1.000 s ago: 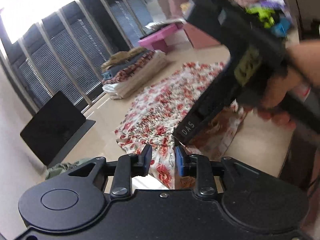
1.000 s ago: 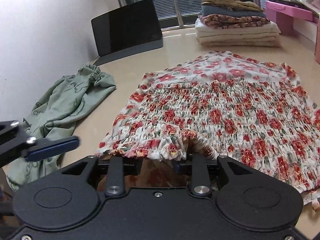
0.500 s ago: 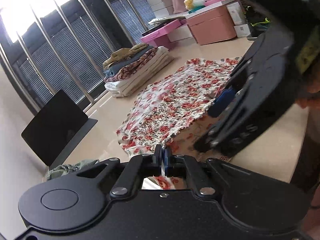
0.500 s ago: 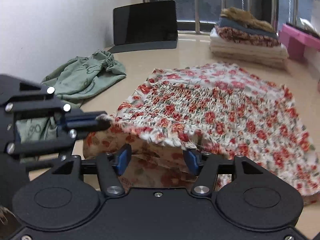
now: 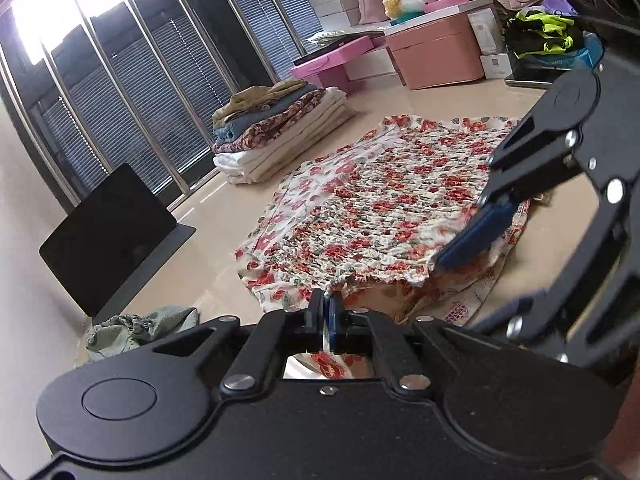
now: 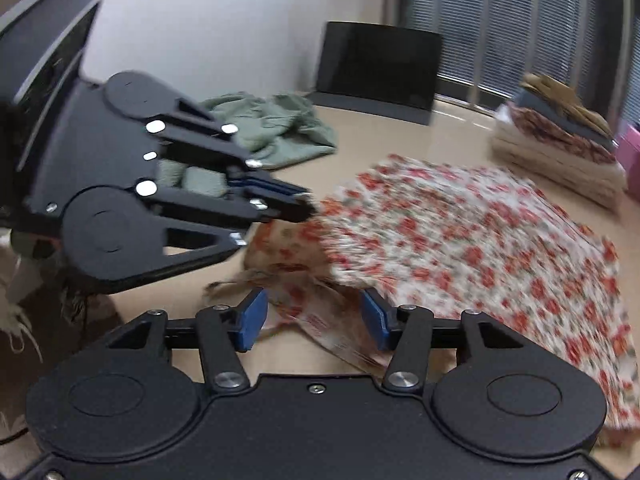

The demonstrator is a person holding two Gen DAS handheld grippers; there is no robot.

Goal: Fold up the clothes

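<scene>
Left gripper [image 5: 327,312], bottom centre of its own view, is clamped on the near corner of the floral garment [image 5: 384,204], lifting that edge off the beige table [image 5: 224,248]. Right gripper [image 6: 311,320] stands spread wide, its blue pads [image 6: 250,320] either side of the raised hem; contact appears absent, though motion blur limits certainty. Green garment [image 6: 276,128] lies crumpled at upper left; folded stack [image 5: 276,132] sits behind

Glossy beige table [image 5: 400,98], seen beneath barred windows. Spread across its middle, a red-floral dress [image 5: 384,200]; behind that, a stack of folded clothes [image 5: 280,128]. Near the wall, a crumpled green garment [image 6: 276,128] and a propped black tablet [image 5: 108,232]. Farther off, pink boxes [image 5: 436,52].
</scene>
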